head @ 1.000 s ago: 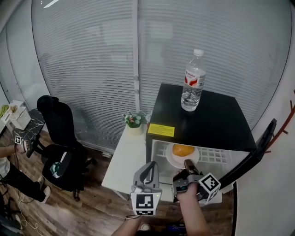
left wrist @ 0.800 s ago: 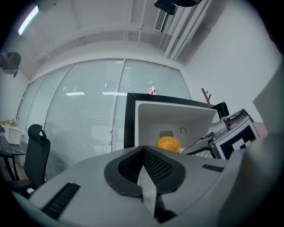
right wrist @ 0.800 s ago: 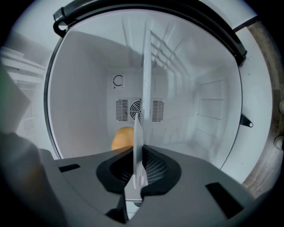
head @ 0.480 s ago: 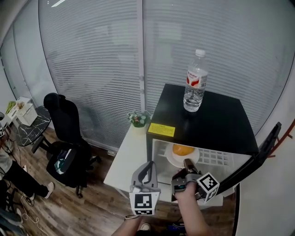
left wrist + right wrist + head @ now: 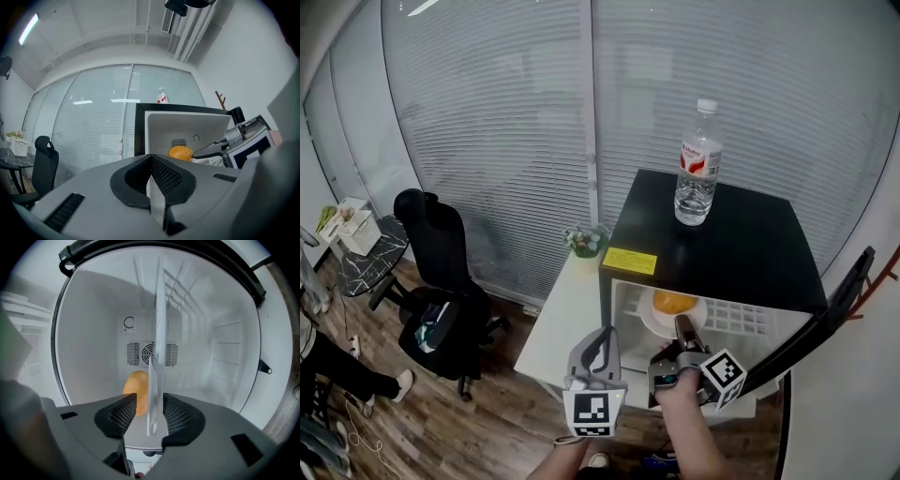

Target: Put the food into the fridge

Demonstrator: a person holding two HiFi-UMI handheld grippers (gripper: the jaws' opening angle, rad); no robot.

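An orange round food (image 5: 673,302) lies on a white plate (image 5: 656,324) on the shelf inside the open black mini fridge (image 5: 722,253). My right gripper (image 5: 682,330) reaches into the fridge at the plate's near rim. Its jaws have just been opening. In the right gripper view the plate (image 5: 157,333) stands edge-on between the jaws of my right gripper (image 5: 144,408), with gaps on both sides, and the food (image 5: 135,390) lies just beyond. My left gripper (image 5: 598,361) hovers left of the fridge opening, shut and empty. The left gripper view shows my left gripper (image 5: 152,180) with the food (image 5: 179,153) beyond it.
A water bottle (image 5: 697,175) stands on the fridge top. The fridge door (image 5: 825,309) hangs open at the right. A small white table (image 5: 558,319) with a potted plant (image 5: 586,241) adjoins the fridge's left side. A black office chair (image 5: 441,281) stands farther left.
Both grippers keep their places at the fridge opening. The head view has swung slightly, and the person at the left edge has slid mostly out of view.
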